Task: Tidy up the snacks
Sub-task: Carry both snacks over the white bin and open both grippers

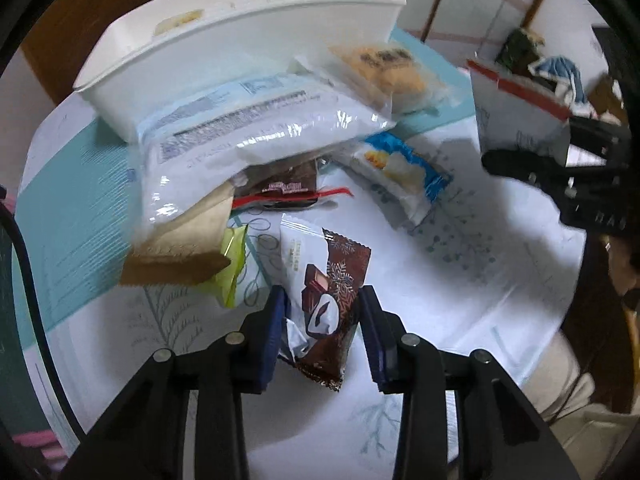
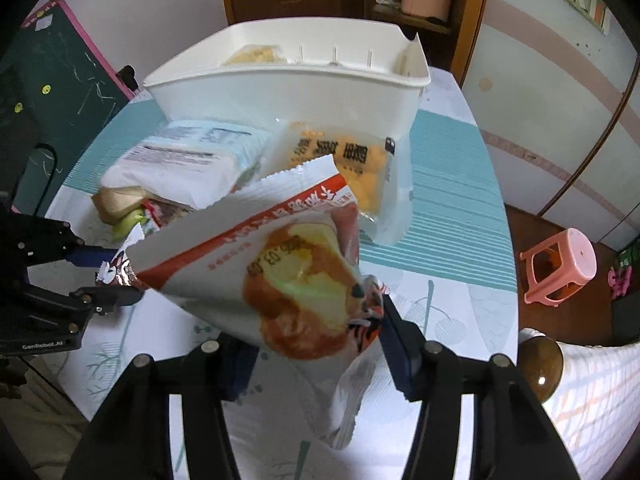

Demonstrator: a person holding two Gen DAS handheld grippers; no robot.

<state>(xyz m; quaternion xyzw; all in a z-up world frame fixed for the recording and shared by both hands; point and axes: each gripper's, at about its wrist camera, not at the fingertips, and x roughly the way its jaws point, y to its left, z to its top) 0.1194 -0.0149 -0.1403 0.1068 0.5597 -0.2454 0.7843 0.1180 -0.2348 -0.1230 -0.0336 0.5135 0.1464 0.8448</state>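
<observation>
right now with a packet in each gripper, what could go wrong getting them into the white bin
1. The right gripper grips the red-and-white bread packet near one end, so most of the bag hangs forward and might swing or slip on the way to the white bin.
2. The left gripper straddles the brown chocolate packet with visible gaps, so a lift could leave it behind.
3. Loose packets, including the large clear bag, are piled against the bin's front wall and could be knocked.

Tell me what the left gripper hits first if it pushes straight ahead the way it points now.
Likely the brown chocolate snack packet, which already lies between the left gripper's open fingers. Beyond it sits the pile of snack bags before the white bin; depth is uncertain.
</observation>
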